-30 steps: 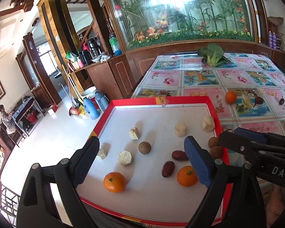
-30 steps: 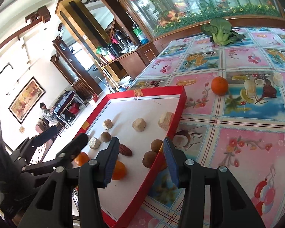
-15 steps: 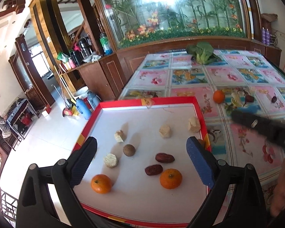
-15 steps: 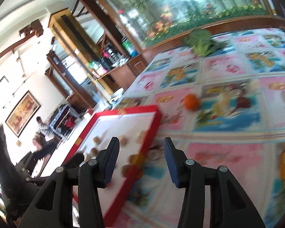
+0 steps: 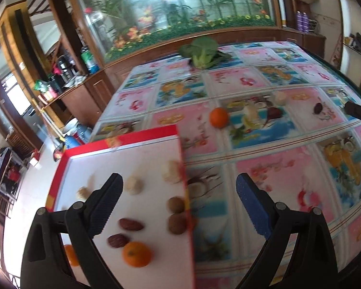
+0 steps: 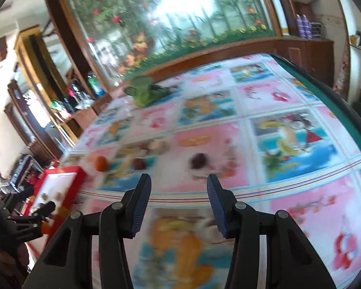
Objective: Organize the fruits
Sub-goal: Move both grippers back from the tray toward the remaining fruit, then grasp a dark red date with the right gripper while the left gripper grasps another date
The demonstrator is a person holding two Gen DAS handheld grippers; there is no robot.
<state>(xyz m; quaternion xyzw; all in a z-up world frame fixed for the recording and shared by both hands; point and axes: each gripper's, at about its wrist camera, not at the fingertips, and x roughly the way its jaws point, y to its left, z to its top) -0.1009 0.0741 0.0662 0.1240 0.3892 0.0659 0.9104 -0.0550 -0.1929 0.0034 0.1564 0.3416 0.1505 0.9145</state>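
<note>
A red-rimmed white tray (image 5: 122, 142) holds two oranges (image 5: 137, 254), red dates (image 5: 130, 224), brown round fruits (image 5: 177, 204) and pale chunks (image 5: 134, 185). My left gripper (image 5: 178, 192) is open and empty over the tray's right edge. On the patterned table lie an orange (image 5: 219, 117), a dark date (image 5: 275, 113) and another dark date (image 5: 318, 108). My right gripper (image 6: 178, 197) is open and empty above the table, just short of a dark date (image 6: 197, 160). The orange (image 6: 101, 163) and the tray (image 6: 60, 183) are to its left.
A green leafy vegetable (image 5: 201, 51) lies at the table's far side. The table's green edge (image 6: 337, 101) runs along the right. A wooden counter with bottles (image 5: 67, 77) stands left, beyond the table. The right gripper's tip (image 5: 358, 112) shows at the far right of the left wrist view.
Both grippers have swung to the right. The right gripper has left the tray and now faces the loose fruits on the table. Both stay open.
</note>
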